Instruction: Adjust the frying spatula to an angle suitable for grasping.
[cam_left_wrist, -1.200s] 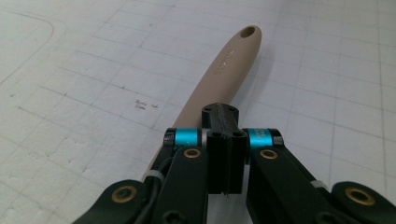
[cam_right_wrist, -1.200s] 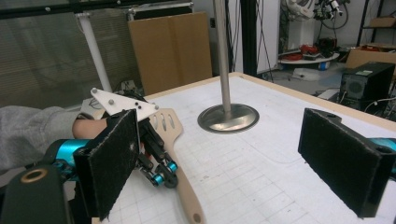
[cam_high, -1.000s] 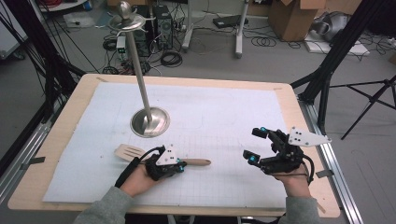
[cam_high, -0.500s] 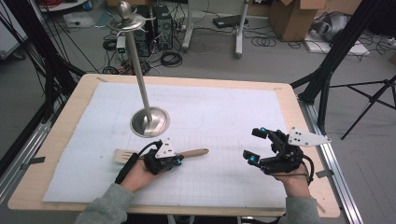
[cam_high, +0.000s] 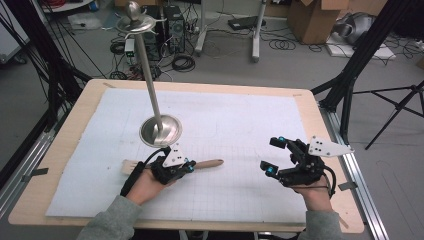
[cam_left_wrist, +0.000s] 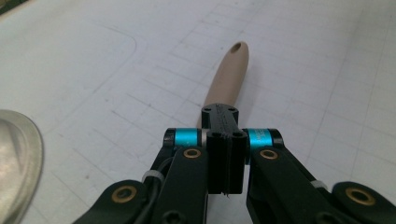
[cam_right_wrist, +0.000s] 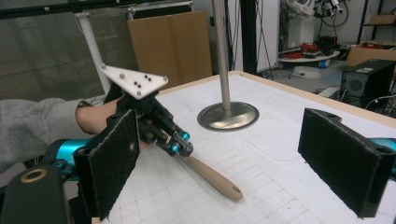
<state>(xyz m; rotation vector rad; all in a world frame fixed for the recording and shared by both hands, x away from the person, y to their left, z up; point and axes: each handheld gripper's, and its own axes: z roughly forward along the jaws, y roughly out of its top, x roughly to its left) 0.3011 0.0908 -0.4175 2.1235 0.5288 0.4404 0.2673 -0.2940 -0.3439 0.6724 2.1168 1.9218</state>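
Two grippers over a wooden table (cam_high: 60, 150) topped with a white gridded mat (cam_high: 240, 130). Left gripper (cam_high: 186, 167) low at the near-left of the mat, jaws pinched right together around the handle of a wooden spatula (cam_high: 207, 163). In the left gripper view, pads (cam_left_wrist: 218, 158) squeezed tight with barely a slit between them, and the handle (cam_left_wrist: 229, 74) poking out beyond the tips, hanging hole at its far end. Flat end of the spatula peeking out on the other side of the hand in the high view, lying along the mat roughly left to right. Can't tell whether lifted a bit or resting flat.

Right gripper (cam_high: 275, 156) at the near-right, well apart from the spatula, jaws spread wide and holding nothing. In the right gripper view, both black foam pads (cam_right_wrist: 112, 158) far apart, with the left gripper (cam_right_wrist: 180, 142) and the spatula (cam_right_wrist: 212, 179) visible between them farther off.

Metal stand (cam_high: 160, 129) just behind the left hand (cam_high: 145, 185): round shiny base on the mat, thin pole rising up, small dish and knob on top. Grey sleeves at the bottom edge.
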